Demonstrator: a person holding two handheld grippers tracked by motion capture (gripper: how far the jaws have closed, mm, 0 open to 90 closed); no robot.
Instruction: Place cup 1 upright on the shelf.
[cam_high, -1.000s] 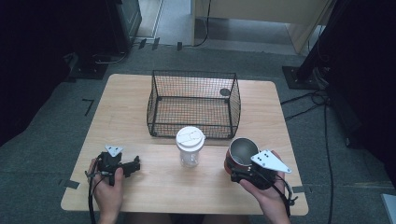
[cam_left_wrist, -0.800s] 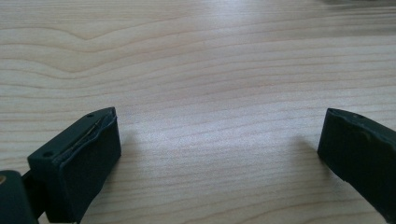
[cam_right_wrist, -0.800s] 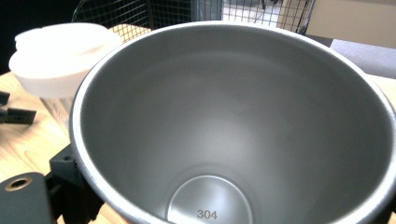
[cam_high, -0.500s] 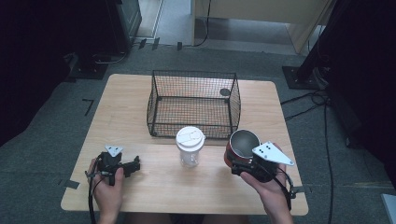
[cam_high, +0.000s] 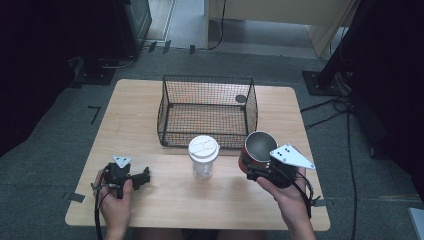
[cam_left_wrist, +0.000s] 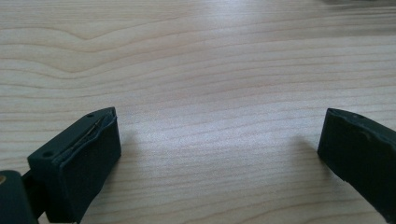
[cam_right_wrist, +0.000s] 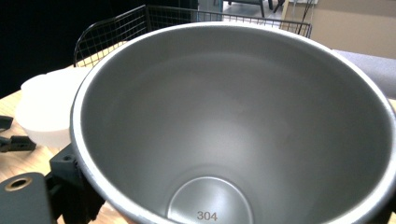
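1. Compared with a second ago, the right gripper (cam_high: 252, 170) and the metal cup (cam_high: 258, 150) it carries sit higher in the high view and closer to the front wall of the wire basket (cam_high: 207, 111); the cup's mouth now overlaps the basket's near right corner in that view.
2. The left gripper (cam_high: 142, 178), the lidded clear cup (cam_high: 203, 156) and the basket lie where they did in the earlier high views.
3. The right gripper is clamped on the metal cup, jaws partly apart with the cup's red outer wall between them. A hand (cam_high: 286, 197) holds the gripper from below.
4. In the right gripper view the metal cup's (cam_right_wrist: 233, 126) open mouth faces the camera, its steel inside bare, the stamp "304" on its bottom. One black jaw shows at the lower left against the cup's wall.
5. The metal cup is up off the table (cam_high: 150, 210), just right of the lidded clear cup and in front of the basket.
6. The left gripper (cam_left_wrist: 219, 154) rests low over the wood near the table's front left, its jaws wide apart with bare wood between them.
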